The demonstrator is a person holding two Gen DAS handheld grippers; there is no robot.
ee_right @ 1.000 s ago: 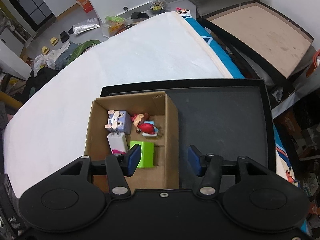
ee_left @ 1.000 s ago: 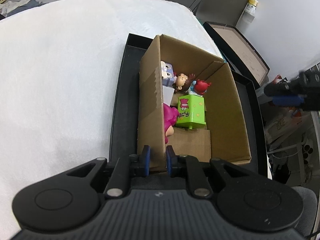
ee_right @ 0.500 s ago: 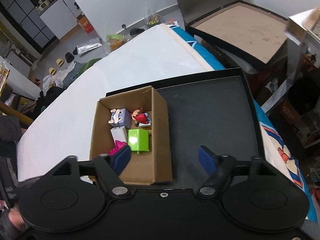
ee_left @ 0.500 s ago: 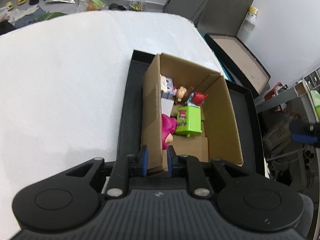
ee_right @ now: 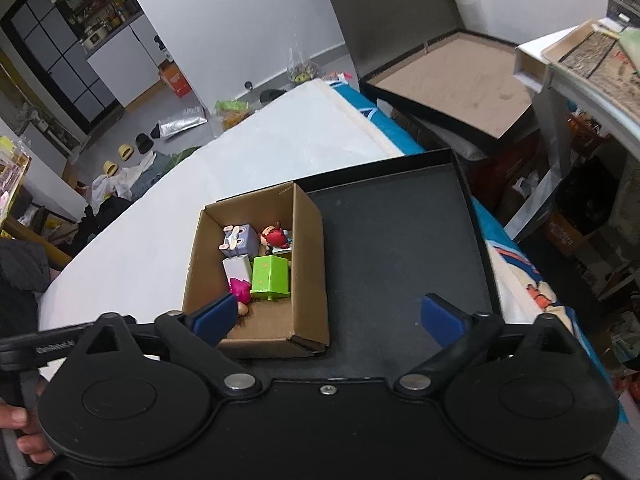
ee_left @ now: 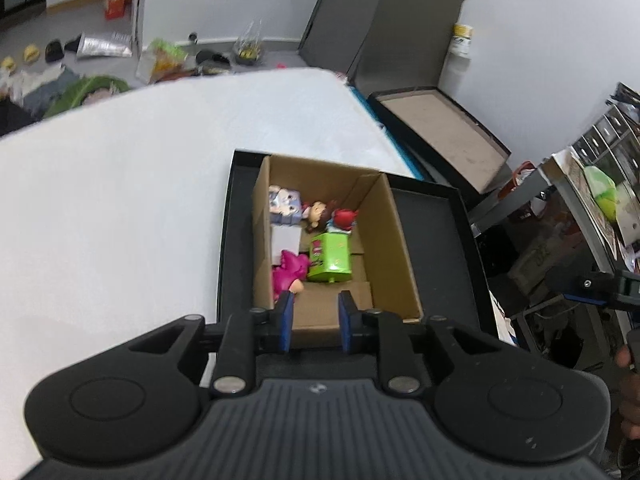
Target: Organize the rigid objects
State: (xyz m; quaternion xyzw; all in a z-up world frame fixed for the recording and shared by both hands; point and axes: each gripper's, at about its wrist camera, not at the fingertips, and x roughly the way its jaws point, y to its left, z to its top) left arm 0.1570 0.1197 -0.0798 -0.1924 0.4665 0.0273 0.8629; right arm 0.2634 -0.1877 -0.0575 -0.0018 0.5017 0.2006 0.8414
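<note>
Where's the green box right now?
In both wrist views the green box lies inside the cardboard box on the black tray, just right of the pink toy and nearer than the red-haired figure.

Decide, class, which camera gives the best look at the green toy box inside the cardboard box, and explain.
The right wrist view: the green toy box shows its top and side unobstructed, nearer the picture's centre. The left wrist view shows the same box too, revealing its labelled face, but slightly blurred and close above the left gripper.

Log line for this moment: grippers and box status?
left gripper: open, empty | right gripper: open wide, empty | cardboard box: holds toys, on black tray
</note>
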